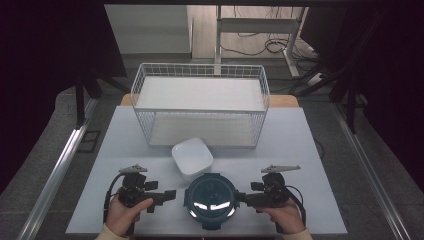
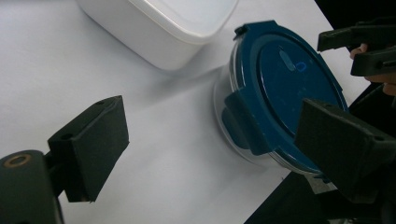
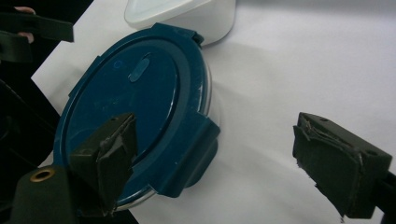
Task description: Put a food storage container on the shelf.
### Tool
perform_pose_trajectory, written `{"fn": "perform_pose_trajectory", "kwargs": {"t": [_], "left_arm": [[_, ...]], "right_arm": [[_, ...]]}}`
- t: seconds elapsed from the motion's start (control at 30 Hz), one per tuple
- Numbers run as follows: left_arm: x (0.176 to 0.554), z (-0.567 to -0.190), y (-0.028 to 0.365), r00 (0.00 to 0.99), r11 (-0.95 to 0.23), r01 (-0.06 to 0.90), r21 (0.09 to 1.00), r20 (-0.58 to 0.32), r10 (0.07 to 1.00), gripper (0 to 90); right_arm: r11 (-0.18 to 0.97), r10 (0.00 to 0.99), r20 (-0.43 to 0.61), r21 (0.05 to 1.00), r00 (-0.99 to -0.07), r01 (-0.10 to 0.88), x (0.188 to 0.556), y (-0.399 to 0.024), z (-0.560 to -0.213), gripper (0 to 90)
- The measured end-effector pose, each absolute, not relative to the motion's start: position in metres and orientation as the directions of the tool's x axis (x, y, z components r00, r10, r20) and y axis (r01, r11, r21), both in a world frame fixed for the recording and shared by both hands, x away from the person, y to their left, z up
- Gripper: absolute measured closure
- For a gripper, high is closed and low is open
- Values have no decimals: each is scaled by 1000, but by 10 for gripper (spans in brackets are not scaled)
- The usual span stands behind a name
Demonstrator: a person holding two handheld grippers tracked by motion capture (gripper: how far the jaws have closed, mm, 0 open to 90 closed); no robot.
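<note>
Both grippers point(image 1: 170, 195) point(image 1: 239, 198) wide, empty, flanking container point(image 1: 210, 201). Risk: container near table point(image 1: 300, 150) edge; push slides it off.

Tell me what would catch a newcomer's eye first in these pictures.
The round container with the dark blue clip lid at the near edge of the table, flanked by the left gripper and right gripper, both open. Just behind it sits a white square tub, and farther back a white wire basket.
</note>
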State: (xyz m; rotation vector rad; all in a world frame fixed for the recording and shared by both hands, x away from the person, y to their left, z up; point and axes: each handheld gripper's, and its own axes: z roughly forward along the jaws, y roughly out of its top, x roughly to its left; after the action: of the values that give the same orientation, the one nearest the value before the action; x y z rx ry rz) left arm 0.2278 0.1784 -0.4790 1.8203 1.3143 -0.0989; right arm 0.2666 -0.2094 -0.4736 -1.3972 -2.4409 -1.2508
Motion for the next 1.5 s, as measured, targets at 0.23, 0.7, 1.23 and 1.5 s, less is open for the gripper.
{"fn": "perform_pose_trajectory", "kwargs": {"t": [0.23,0.7,1.23,1.5], "left_arm": [[232,-490,167,433,-71,831,552,-562,705,139],[237,-504,152,394,-38,871,490,-651,648,163],[243,-525,131,325,-3,924,381,-784,529,164],[240,-527,126,321,-13,929,371,-786,528,253]], "right_arm": [[269,682,444,587,-582,763,267,-199,-483,138],[259,664,491,557,-564,789,264,-185,-489,126],[163,637,621,472,-458,867,260,-172,-505,127],[123,641,653,433,-404,893,261,-173,-509,145]]}}
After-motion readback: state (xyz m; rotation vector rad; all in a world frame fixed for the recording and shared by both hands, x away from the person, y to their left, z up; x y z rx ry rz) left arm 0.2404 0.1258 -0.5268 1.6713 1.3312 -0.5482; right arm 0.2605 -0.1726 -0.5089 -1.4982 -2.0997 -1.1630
